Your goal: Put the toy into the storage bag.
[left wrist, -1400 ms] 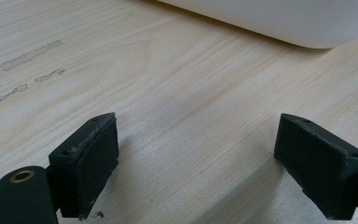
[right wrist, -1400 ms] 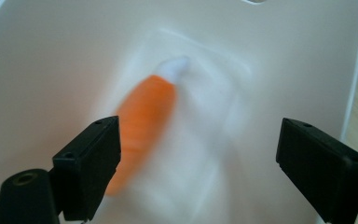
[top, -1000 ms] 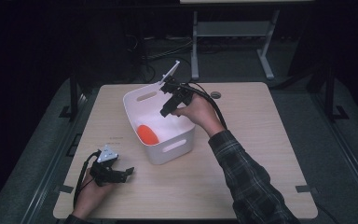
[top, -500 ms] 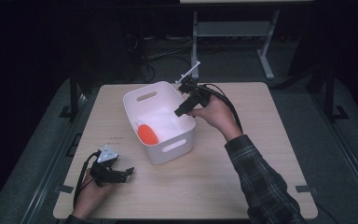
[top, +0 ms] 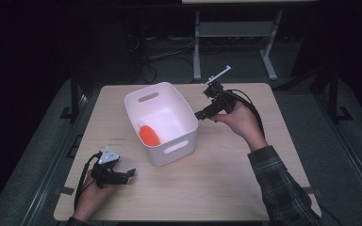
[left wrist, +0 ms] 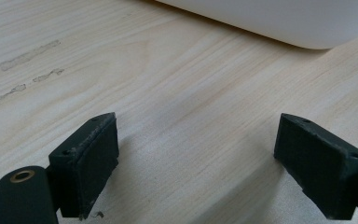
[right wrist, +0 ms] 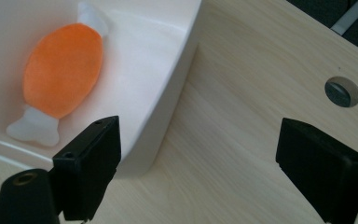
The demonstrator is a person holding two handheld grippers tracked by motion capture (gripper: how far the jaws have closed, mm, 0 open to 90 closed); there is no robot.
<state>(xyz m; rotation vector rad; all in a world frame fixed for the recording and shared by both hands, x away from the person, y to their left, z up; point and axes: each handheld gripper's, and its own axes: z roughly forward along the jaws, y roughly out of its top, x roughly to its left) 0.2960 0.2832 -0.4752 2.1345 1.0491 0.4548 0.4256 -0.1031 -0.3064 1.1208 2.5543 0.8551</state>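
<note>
Orange candy toy (right wrist: 63, 70) lies in the bin (right wrist: 168, 60), beyond the right gripper's (right wrist: 198, 172) released, empty fingers (right wrist: 91, 170).

The table (top: 226, 169) has a top of pale wood or wood-look laminate with fine straight grain; the finish is matt and smooth, with some small scuffed marks (left wrist: 23, 56) on it. The white bin (top: 162, 123) looks like moulded plastic, smooth with a soft half-gloss. Inside it lies an orange toy (right wrist: 63, 70) of soft cloth, fuzzy and matt, with white ends that look like the same fabric. The pads (left wrist: 91, 161) of the left gripper (top: 122, 176) are black, matt and slightly rough, maybe rubber. The sleeve (top: 283, 188) is woven plaid cloth.
</note>
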